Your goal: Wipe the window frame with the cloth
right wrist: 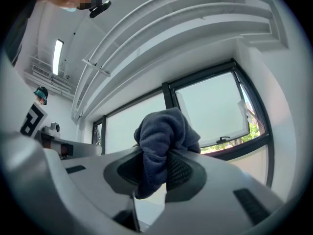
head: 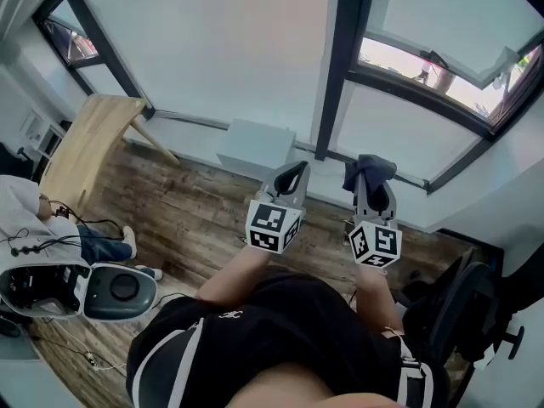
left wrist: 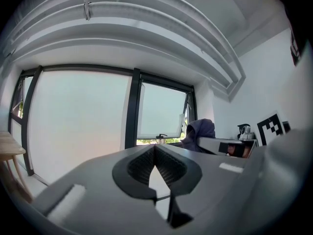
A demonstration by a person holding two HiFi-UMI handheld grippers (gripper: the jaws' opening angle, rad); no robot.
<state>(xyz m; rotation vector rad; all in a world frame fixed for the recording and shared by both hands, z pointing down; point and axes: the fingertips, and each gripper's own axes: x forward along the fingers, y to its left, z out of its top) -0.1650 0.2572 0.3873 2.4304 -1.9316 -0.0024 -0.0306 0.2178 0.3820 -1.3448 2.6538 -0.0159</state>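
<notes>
A dark window frame [head: 340, 66] crosses the glass ahead of me; its upright bar also shows in the left gripper view [left wrist: 133, 111] and the right gripper view [right wrist: 168, 94]. My right gripper [head: 371, 181] is shut on a dark blue cloth [head: 370, 168], which bunches up above the jaws [right wrist: 164, 136]. It is held in the air short of the frame. My left gripper [head: 295, 170] is level with it, a little to its left, shut with its tips together [left wrist: 155, 148] and nothing between them. From the left gripper view the cloth [left wrist: 199, 131] shows at the right.
A sash [head: 442, 58] stands tilted open at the upper right. Below the window sits a white box [head: 255, 147]. A wooden table [head: 85, 138] and a seated person [head: 25, 211] are at the left, a white device [head: 110, 291] on the floor, and an office chair [head: 463, 313] at the right.
</notes>
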